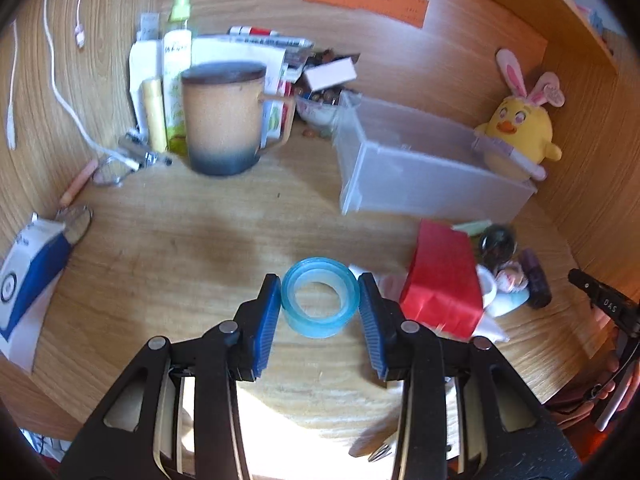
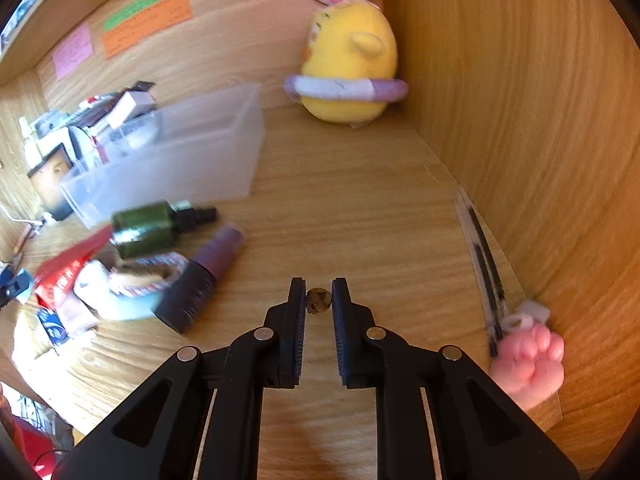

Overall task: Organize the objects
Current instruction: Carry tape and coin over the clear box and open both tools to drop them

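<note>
In the left wrist view my left gripper is shut on a translucent blue tape roll, its blue pads pressing both sides, the roll held just over the wooden desk. In the right wrist view my right gripper is shut on a small brown speckled bead pinched at the fingertips. A clear plastic bin stands behind, also seen as the bin to the left in the right wrist view.
A lidded tan mug and bottles stand at the back left. A red packet, a green bottle, a purple bottle and a figurine lie in a pile. A yellow plush chick sits in the corner. A pink paw toy lies by the right wall.
</note>
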The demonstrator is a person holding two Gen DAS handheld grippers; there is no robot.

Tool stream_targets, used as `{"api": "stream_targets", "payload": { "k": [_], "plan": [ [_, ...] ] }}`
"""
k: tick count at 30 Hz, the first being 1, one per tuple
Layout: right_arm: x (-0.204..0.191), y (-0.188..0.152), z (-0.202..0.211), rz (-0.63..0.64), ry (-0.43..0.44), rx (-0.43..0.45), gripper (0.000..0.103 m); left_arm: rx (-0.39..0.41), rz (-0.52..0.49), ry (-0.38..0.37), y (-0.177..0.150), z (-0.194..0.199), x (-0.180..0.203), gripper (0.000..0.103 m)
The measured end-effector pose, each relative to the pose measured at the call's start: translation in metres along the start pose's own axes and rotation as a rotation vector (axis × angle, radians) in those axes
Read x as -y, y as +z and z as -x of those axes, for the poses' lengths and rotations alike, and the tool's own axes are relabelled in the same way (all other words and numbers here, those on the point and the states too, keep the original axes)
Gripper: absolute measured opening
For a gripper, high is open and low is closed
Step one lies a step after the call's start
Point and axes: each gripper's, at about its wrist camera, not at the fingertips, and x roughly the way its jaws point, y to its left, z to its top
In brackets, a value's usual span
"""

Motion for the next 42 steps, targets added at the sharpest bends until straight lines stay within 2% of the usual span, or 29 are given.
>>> {"api": "stream_targets", "payload": {
  "k": [7,16,19,23,32,42],
  "plan": [
    [-0.02,0.025,0.01,0.031,0.061,0.079,0.012,0.06,-0.038,-0.072,0.034,0.007,0.02,0.039],
    [-0.059,0.063,0.018,0.138,0.111,0.185,0.012,0.102,-0.141,-0.111,0.066,0.003,0.061,0.039],
    [-0.07,0.076,0.015,0.149,0.158,0.201,0.012,0.111,-0.159,-0.106,0.076,-0.004,0.07,0.039],
    [-0.079,0.091,0.005,0.14,0.212,0.196,0.012,0.092,-0.154,-0.135,0.088,-0.016,0.078,0.039],
    [-0.086,0.117,-0.029,0.125,0.262,0.131,0.012,0.077,-0.158,-0.118,0.116,-0.043,0.092,0.039],
    [-0.089,0.144,-0.046,0.152,0.249,0.102,0.012,0.008,-0.129,-0.144,0.141,-0.079,0.094,0.039]
  ]
}}
